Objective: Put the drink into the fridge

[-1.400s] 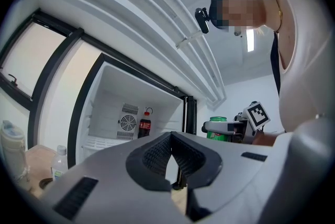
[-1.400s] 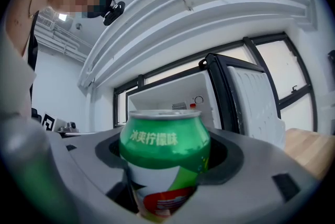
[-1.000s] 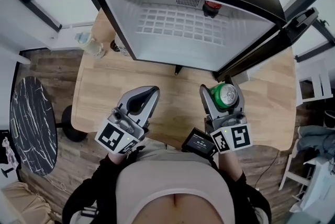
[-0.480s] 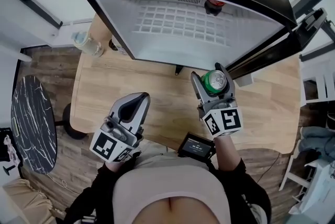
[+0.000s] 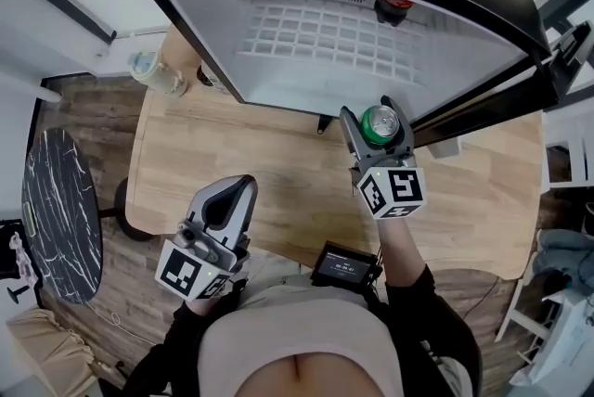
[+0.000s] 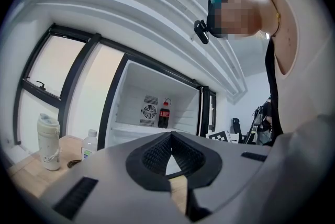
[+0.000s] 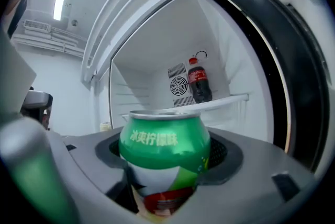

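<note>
A green drink can (image 5: 379, 123) stands upright between the jaws of my right gripper (image 5: 376, 122), which is shut on it just in front of the open fridge (image 5: 306, 82). In the right gripper view the can (image 7: 165, 143) fills the jaws of the right gripper (image 7: 165, 152), with the white fridge shelf (image 7: 220, 102) behind it. A cola bottle (image 5: 392, 7) stands at the back of that shelf. My left gripper (image 5: 227, 205) hangs low over the table's front edge, shut and empty. It is seen from behind in the left gripper view (image 6: 170, 157).
The fridge rests on a wooden table (image 5: 269, 163), its dark door (image 5: 557, 61) swung out to the right. A water bottle (image 5: 153, 73) and a white tumbler (image 6: 48, 142) stand left of the fridge. A black device (image 5: 345, 265) lies at the table's front edge. A round marble table (image 5: 58, 214) stands at the left.
My right gripper has carried the can forward and up, closer to the fridge opening. My left gripper has drawn back toward the body and a little left.
</note>
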### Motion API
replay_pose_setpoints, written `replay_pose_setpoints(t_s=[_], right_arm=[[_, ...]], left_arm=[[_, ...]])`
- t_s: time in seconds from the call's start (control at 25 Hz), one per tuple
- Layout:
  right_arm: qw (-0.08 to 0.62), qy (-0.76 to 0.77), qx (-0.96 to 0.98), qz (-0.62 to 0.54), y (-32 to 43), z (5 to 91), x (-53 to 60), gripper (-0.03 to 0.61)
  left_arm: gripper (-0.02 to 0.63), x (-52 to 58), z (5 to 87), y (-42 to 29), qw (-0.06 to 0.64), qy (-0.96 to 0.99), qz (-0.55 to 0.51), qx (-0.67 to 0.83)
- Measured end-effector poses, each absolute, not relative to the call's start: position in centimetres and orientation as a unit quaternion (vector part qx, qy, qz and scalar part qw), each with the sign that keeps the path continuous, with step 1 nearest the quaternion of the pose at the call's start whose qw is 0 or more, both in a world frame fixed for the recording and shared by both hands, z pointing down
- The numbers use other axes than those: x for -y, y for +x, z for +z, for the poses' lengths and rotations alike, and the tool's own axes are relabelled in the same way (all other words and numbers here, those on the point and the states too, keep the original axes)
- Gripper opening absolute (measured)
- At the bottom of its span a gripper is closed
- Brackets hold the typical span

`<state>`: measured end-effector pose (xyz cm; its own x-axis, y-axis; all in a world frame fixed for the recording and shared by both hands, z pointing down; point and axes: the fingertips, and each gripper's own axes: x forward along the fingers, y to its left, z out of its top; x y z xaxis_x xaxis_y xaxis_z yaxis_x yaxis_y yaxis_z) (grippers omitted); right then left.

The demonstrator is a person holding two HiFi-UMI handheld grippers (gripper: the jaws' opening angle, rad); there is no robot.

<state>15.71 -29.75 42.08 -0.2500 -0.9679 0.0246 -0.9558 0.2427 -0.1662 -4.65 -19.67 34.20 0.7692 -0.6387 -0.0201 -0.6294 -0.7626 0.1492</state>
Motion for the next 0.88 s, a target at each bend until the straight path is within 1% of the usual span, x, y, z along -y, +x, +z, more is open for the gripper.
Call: replay_pose_setpoints(t_s=[0.88], right_arm=[[0.015,-0.642,-0.761,-0.094,17.5,46.3,37.3,0.359]], left_arm=[[0.005,19.4,34.2,-6.8,0.063,0.925,-0.029,0.373]])
